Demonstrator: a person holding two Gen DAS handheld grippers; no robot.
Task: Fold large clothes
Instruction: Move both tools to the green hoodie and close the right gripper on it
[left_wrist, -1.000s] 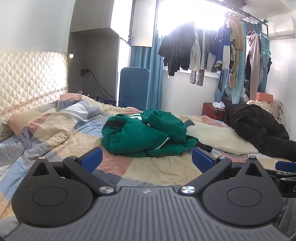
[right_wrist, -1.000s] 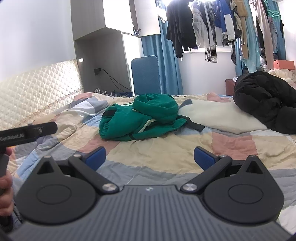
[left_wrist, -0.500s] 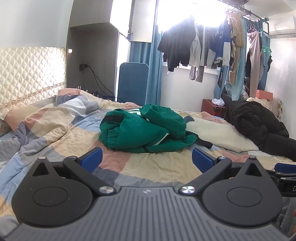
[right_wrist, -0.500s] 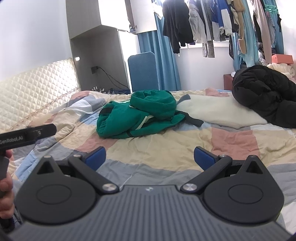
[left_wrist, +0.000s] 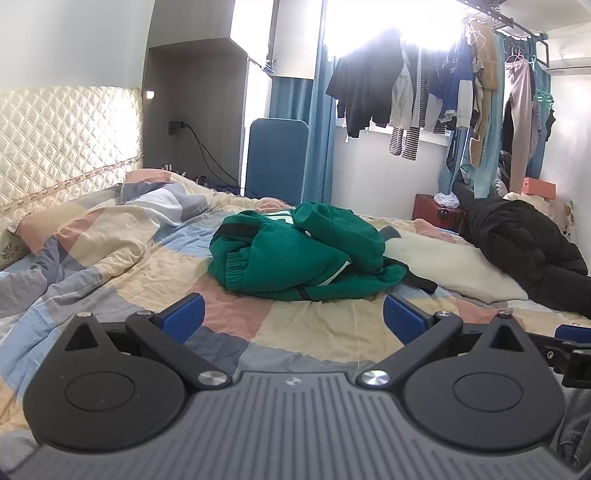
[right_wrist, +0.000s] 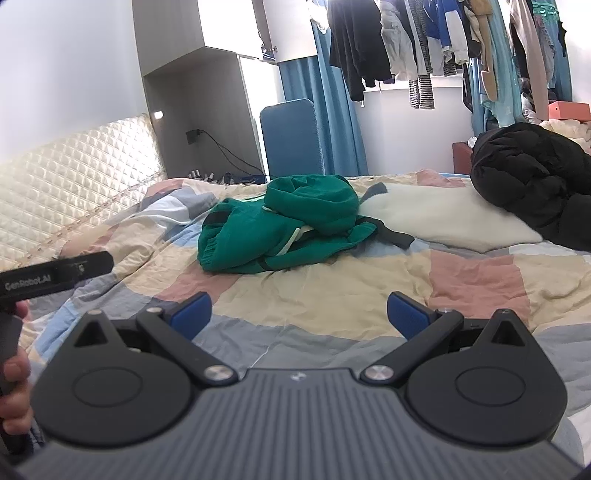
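Note:
A crumpled green hoodie (left_wrist: 295, 254) (right_wrist: 280, 229) lies in a heap in the middle of the bed, hood on top, a ribbed cuff at its left. My left gripper (left_wrist: 293, 319) hovers open over the patchwork quilt (left_wrist: 110, 258), short of the hoodie, nothing between its blue pads (left_wrist: 183, 317). My right gripper (right_wrist: 299, 315) is also open and empty, a little further back from the garment, with blue pads (right_wrist: 406, 314) spread wide. Part of the left gripper's body (right_wrist: 55, 275) and a hand (right_wrist: 14, 391) show at the left edge of the right wrist view.
A black puffer jacket (left_wrist: 524, 243) (right_wrist: 532, 184) and a cream blanket (left_wrist: 450, 262) lie at the bed's right side. A quilted headboard (left_wrist: 62, 144) stands left. Clothes hang on a rail (left_wrist: 424, 88) by the window, near a blue chair (left_wrist: 277, 158) and a red box (left_wrist: 436, 212).
Both grippers have drifted slightly nearer the green hoodie, which looks a bit larger and more centred. Their jaws stay open. The hoodie has not moved.

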